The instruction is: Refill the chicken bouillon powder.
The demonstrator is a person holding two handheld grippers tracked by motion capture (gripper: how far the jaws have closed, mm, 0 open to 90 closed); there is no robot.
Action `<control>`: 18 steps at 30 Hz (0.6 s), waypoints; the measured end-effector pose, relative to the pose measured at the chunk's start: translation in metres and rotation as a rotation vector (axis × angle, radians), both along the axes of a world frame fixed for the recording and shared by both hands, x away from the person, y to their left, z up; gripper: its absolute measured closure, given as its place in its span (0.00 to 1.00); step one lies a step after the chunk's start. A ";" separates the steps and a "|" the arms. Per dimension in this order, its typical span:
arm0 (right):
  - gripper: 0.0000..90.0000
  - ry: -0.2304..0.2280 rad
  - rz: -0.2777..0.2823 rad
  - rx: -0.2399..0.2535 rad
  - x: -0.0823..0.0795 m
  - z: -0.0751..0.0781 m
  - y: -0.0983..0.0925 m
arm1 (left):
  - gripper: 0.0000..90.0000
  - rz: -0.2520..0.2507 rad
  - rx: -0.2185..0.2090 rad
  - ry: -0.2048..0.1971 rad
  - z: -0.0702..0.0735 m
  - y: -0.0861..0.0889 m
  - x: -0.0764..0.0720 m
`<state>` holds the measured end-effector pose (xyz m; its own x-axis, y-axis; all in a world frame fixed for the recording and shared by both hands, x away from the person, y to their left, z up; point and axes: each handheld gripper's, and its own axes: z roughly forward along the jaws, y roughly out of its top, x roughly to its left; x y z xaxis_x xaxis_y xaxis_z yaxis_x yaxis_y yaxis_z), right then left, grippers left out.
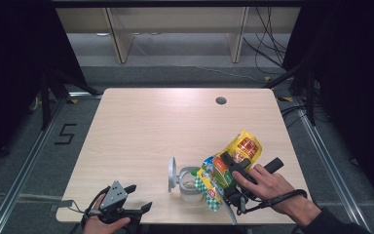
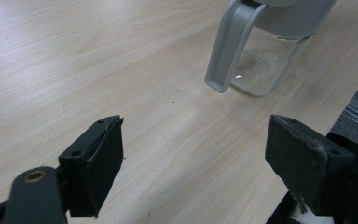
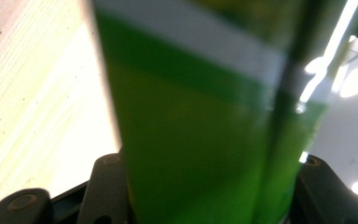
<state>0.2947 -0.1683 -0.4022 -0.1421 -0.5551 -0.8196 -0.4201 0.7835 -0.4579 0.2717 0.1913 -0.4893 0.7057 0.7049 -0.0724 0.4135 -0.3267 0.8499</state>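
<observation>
Green film with a white band, blurred, sits clamped between the right gripper's (image 1: 224,168) jaws: it is the snack bag (image 1: 229,165), yellow, green and orange, tilted with its checkered end over the jar (image 1: 191,184). Just beyond that end, the clear jar holds a thin scatter of crumbs, its grey lid (image 1: 172,174) flipped up. Well apart, the left gripper (image 1: 136,197) hangs spread and empty above the table (image 1: 151,126).

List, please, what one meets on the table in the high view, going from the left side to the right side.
Left gripper, open above the near table edge → grey lid standing open → clear jar → yellow and green snack bag tilted over the jar, clamped in the right gripper.
</observation>
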 end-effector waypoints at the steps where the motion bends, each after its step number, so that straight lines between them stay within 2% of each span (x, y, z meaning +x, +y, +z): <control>1: 0.59 -0.008 0.010 -0.014 0.000 0.000 0.000 | 0.21 0.001 0.000 -0.001 0.000 0.000 0.000; 3: 0.59 -0.002 0.010 -0.011 0.000 0.000 0.000 | 0.21 0.001 0.000 -0.002 0.000 0.000 0.000; 4: 0.59 -0.003 0.011 -0.013 -0.001 0.000 0.000 | 0.21 0.007 -0.015 0.000 0.000 -0.001 0.000; 5: 0.59 0.007 -0.017 0.018 -0.002 -0.002 -0.002 | 0.21 0.007 -0.015 0.001 0.000 -0.001 0.000; 6: 0.59 -0.011 0.013 -0.021 -0.002 0.000 0.001 | 0.21 0.005 -0.014 -0.001 0.000 -0.001 0.000; 10: 0.59 -0.011 0.019 -0.024 -0.001 0.001 0.001 | 0.21 0.007 -0.018 -0.002 -0.001 -0.001 0.000; 11: 0.59 -0.013 0.018 -0.024 -0.001 0.000 0.000 | 0.21 0.000 0.004 -0.003 0.000 0.000 0.000; 18: 0.59 -0.015 0.014 -0.040 -0.002 0.001 0.000 | 0.21 0.007 -0.013 -0.001 0.000 -0.001 0.000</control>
<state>0.2931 -0.1682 -0.4016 -0.1219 -0.5890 -0.7989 -0.4240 0.7586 -0.4947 0.2715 0.1901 -0.4897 0.7010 0.7085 -0.0811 0.4151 -0.3129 0.8543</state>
